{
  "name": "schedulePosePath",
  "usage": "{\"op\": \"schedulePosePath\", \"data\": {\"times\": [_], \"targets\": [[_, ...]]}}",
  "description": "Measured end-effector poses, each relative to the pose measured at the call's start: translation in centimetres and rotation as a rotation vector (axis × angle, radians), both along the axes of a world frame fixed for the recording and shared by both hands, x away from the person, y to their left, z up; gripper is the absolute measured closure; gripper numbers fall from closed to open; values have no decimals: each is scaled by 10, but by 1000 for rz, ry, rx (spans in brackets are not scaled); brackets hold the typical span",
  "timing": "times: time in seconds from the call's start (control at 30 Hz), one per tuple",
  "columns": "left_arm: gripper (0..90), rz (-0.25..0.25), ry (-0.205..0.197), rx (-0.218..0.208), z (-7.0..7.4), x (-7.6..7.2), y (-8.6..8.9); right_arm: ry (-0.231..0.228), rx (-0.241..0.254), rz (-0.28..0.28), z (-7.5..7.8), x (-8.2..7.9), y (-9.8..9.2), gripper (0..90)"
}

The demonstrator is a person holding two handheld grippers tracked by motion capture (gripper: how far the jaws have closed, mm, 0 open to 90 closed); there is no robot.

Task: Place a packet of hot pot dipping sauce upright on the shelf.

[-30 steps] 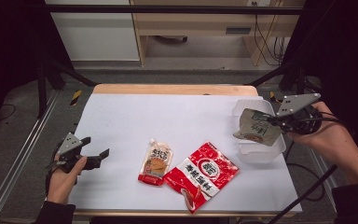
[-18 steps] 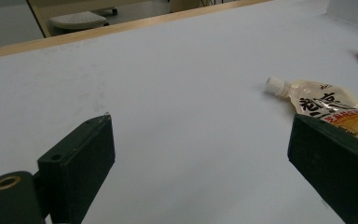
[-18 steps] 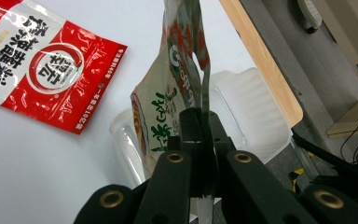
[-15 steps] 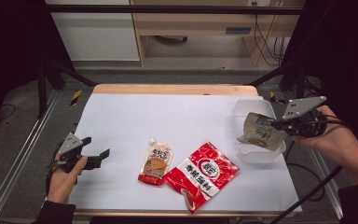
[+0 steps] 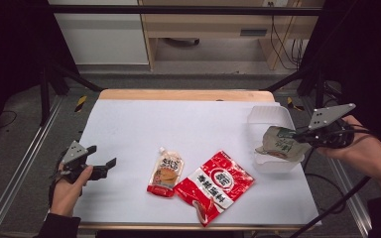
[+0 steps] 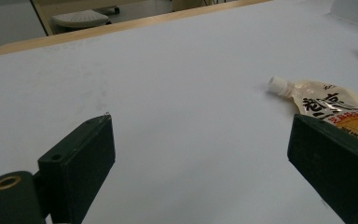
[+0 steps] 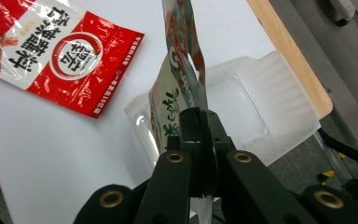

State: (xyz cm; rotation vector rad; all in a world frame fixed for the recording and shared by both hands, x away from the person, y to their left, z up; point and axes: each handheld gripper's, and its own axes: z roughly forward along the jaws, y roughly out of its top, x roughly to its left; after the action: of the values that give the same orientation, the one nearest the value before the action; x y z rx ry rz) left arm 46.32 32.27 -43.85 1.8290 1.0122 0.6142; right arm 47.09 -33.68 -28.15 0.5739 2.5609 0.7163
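Placement step in hand, judging by the scene: right tool (image 7: pixel 199 122) clamped tight on the edge of a green-printed foil packet (image 5: pixel 281 143), held just above the clear plastic tray (image 5: pixel 273 115) at the bench's right side. Next, likely lowering the packet fully into the tray before parting the jaws. Farther off, red packet (image 5: pixel 214 183) and spouted sauce pouch (image 5: pixel 166 173) lying mid-bench (image 5: pixel 188 124), left tool (image 5: pixel 101 166) resting wide open and empty.

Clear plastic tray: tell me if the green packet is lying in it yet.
Not yet. The green packet hangs over the clear plastic tray, pinched at its edge by the right gripper.
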Motion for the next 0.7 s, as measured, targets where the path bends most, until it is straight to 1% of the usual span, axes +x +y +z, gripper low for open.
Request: {"op": "schedulePosePath", "data": {"times": [0.07, 0.1, 0.37, 0.43, 0.47, 0.5, 0.6, 0.63, 0.7], "targets": [[73, 1, 1, 1, 0, 0, 0, 5, 10, 16, -1, 0, -2, 900], [73, -1, 2, 5, 0, 0, 0, 9, 15, 13, -1, -1, -3, 900], [73, 1, -1, 7, 1, -1, 1, 22, -13, 35, 3, -1, -1, 900], [73, 1, -1, 7, 0, 0, 1, 30, -27, 50, 6, 0, 0, 900], [73, -1, 0, 8, 0, 0, 0, 38, -24, 53, 6, 1, 1, 900], [73, -4, 3, 14, 0, 0, -1, 49, -34, 57, 6, 3, 2, 900], [73, -8, 0, 18, 0, 0, -2, 81, -43, 71, 0, 8, 4, 900], [72, -9, 1, 18, 0, 0, -2, 84, -51, 68, -3, 10, 5, 900], [73, -7, 0, 19, 0, 0, -2, 86, -50, 59, -10, 14, 5, 900]]}}
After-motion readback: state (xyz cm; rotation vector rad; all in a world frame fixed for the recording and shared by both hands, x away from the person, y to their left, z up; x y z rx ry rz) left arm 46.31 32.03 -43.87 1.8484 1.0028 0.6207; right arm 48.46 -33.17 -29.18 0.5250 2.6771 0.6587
